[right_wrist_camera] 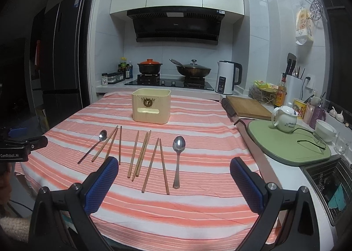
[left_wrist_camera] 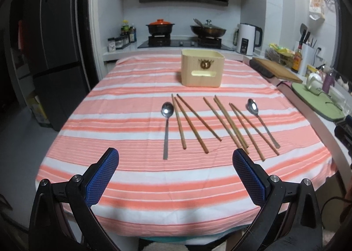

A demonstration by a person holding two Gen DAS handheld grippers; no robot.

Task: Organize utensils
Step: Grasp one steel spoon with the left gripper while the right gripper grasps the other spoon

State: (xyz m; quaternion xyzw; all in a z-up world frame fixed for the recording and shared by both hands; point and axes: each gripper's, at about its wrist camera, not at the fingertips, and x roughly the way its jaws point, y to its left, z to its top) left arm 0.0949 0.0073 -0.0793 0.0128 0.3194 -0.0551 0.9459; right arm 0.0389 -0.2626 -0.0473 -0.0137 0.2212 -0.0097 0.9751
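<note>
Several wooden chopsticks [left_wrist_camera: 191,123] lie in a row on the striped tablecloth [left_wrist_camera: 136,176], between a left metal spoon [left_wrist_camera: 166,127] and a right metal spoon [left_wrist_camera: 261,122]. A cream utensil box [left_wrist_camera: 202,67] stands behind them. My left gripper [left_wrist_camera: 175,158] is open and empty, hovering just before the utensils' near ends. In the right wrist view the chopsticks [right_wrist_camera: 140,155], the left spoon [right_wrist_camera: 93,146], the right spoon [right_wrist_camera: 177,159] and the box [right_wrist_camera: 151,105] show again. My right gripper [right_wrist_camera: 173,168] is open and empty above the near ends of the right-hand chopsticks and spoon.
A wooden cutting board [right_wrist_camera: 247,106] and a green mat [right_wrist_camera: 286,147] with a white teapot [right_wrist_camera: 283,119] lie on the counter to the right. A sink [right_wrist_camera: 330,187] is at far right. The stove with pots [left_wrist_camera: 184,30] and a kettle [left_wrist_camera: 247,38] are behind the table.
</note>
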